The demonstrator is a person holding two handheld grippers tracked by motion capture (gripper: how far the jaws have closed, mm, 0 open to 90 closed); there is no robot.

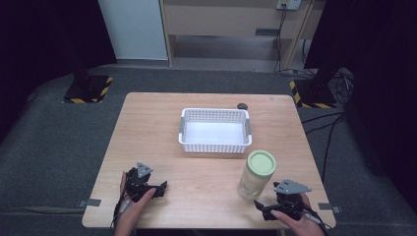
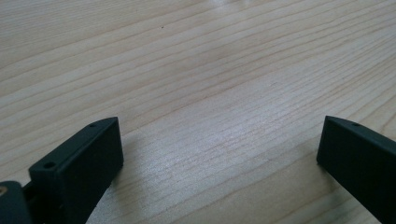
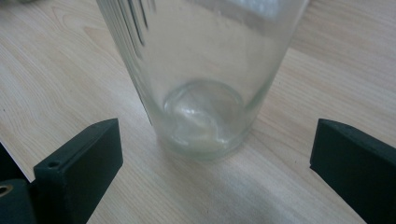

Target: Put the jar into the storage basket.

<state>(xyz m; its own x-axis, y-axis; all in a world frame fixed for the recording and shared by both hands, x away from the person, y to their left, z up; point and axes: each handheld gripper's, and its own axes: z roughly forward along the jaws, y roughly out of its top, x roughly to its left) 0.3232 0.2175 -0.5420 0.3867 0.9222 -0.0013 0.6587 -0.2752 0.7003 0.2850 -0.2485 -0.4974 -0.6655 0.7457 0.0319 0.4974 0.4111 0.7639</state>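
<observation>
A clear glass jar [image 1: 255, 176] with a pale green lid [image 1: 261, 162] stands upright on the wooden table [image 1: 206, 182] at the front right. My right gripper [image 1: 265, 210] rests just in front of it, open; in the right gripper view the jar's base [image 3: 201, 112] sits a little beyond the two black jaws, touching neither. My left gripper [image 1: 160, 189] lies at the front left, held by a hand [image 1: 133, 211], open over bare wood [image 2: 219, 93] with nothing between its jaws. A white plastic basket [image 1: 215, 131] stands empty mid-table.
A small dark round object [image 1: 242, 105] lies near the table's far edge behind the basket. Bare wood stretches between the two grippers. Beyond the table are dark stands with striped bases [image 1: 87, 89] and cables [image 1: 324, 123] on the grey floor.
</observation>
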